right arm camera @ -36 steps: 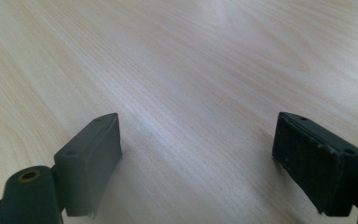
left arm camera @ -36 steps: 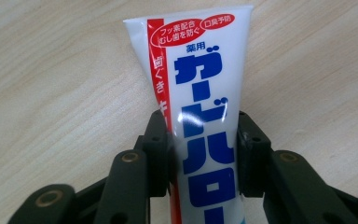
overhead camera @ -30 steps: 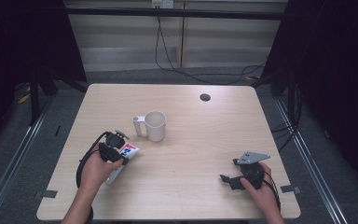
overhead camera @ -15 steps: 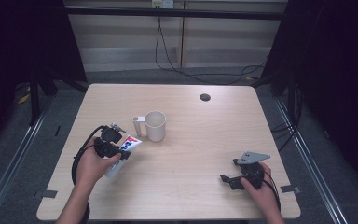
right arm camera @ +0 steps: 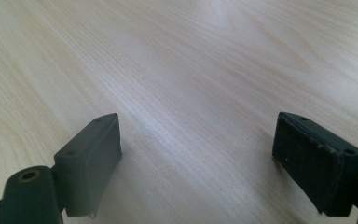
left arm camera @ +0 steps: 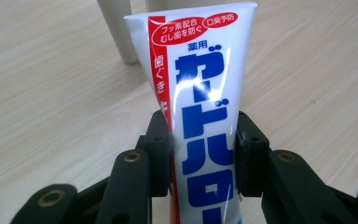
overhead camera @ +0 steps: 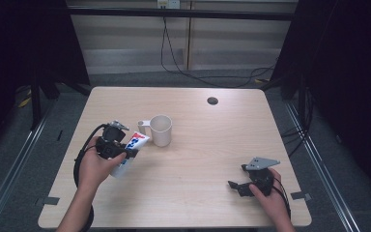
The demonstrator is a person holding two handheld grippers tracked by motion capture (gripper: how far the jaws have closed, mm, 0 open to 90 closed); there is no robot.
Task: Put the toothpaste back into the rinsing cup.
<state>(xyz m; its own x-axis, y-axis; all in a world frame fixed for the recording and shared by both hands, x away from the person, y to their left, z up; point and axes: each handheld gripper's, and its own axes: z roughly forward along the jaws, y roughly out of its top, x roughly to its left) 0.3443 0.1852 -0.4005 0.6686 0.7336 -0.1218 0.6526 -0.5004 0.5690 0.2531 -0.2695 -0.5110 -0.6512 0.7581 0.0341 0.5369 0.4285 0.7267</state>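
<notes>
White toothpaste tube (left arm camera: 205, 116) clamped in left tongs (left arm camera: 204, 154) | right tongs (right arm camera: 198, 158) spread wide, holding nothing

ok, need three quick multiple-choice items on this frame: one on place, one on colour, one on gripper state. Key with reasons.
1. Where is the mug?
A. far right corner
B. left of the table's middle, beside the tube
C. on the floor

2. What colour is the large lettering on the tube?
A. blue
B. green
C. black

3. How is the right gripper?
A. shut on the tube
B. shut on the mug
C. open

Key: B, the high view shows it by the tube; A, blue letters on white; C, jaws apart over bare table.
</notes>
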